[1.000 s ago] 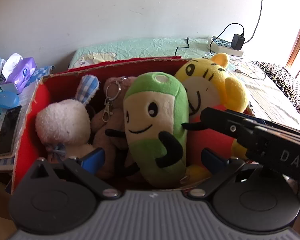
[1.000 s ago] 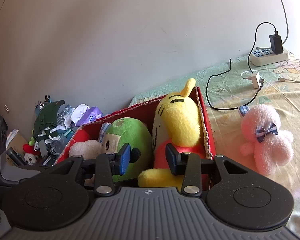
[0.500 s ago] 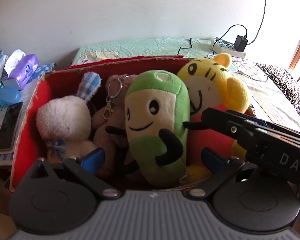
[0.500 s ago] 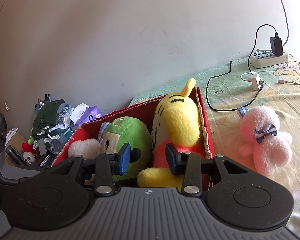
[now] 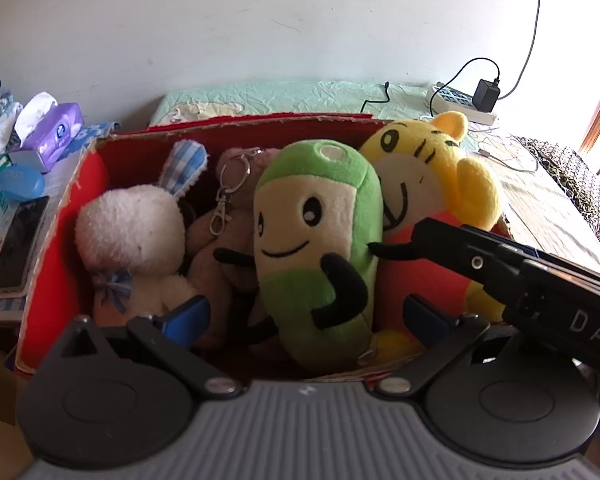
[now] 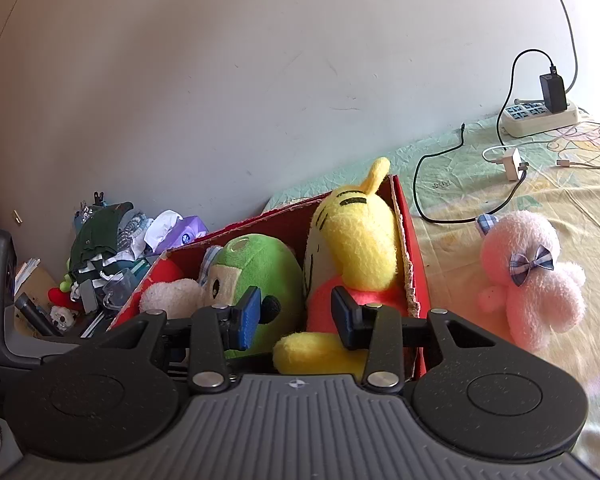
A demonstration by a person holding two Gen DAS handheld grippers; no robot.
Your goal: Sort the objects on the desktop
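The red cardboard box (image 5: 100,168) stood at the left edge of the bed, against the wall, and held four plush toys packed side by side: a white rabbit (image 5: 132,236) at the box's left end, a beige toy with a metal key clip (image 5: 220,232) next to it, a green plush (image 5: 320,248) in the middle, and a yellow tiger (image 5: 432,184) at the right end. The left gripper (image 5: 306,318) hovered at the box's near edge, jaws wide apart and holding nothing. The right gripper (image 6: 296,312) was also parted and empty, just before the tiger's foot. A pink plush (image 6: 532,276) lay on the sheet outside the box's right wall. A power strip (image 6: 540,116) sat at the bed's far edge.
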